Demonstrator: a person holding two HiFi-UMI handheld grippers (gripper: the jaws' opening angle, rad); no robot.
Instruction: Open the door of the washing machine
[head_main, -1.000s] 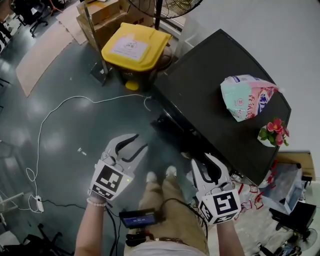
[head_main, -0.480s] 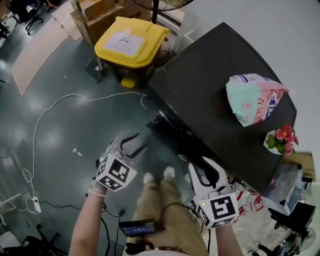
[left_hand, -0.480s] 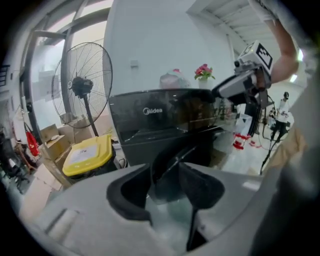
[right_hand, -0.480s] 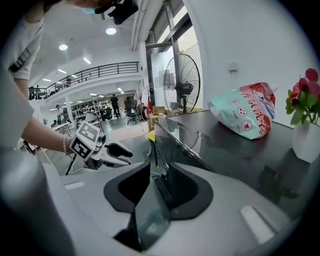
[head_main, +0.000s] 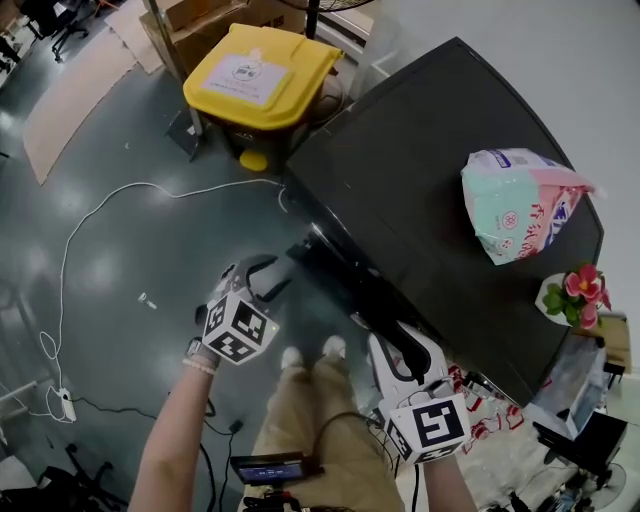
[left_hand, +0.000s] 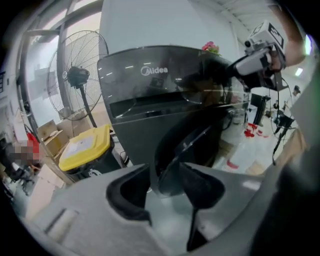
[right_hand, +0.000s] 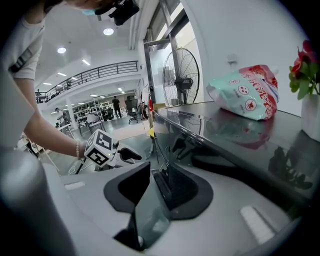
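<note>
Jaws of the left gripper (head_main: 272, 275) are spread wide, having just been opening, and nothing is clasped between them; through their gap the round dark door (left_hand: 187, 150) on the front of the washer (head_main: 420, 200) is seen close ahead. This gripper is held low over the floor (head_main: 120, 270), just before the washer's front. Jaws of the right gripper (head_main: 403, 345) are set apart with a thin, dark, glossy edge between them at the washer's front, apparently the door's rim; whether the pads are pressed on it cannot be told. Both grippers are pointed towards the washer and downward, and the person's legs (head_main: 320, 400) are seen between them. On the washer's top a pastel bag (head_main: 520, 200) is laid, with a small pot of flowers (head_main: 575, 290) near it at the far corner. A yellow-lidded bin (head_main: 262, 70) is placed beside the washer, and a white cable (head_main: 110, 205) is trailed across the floor.
</note>
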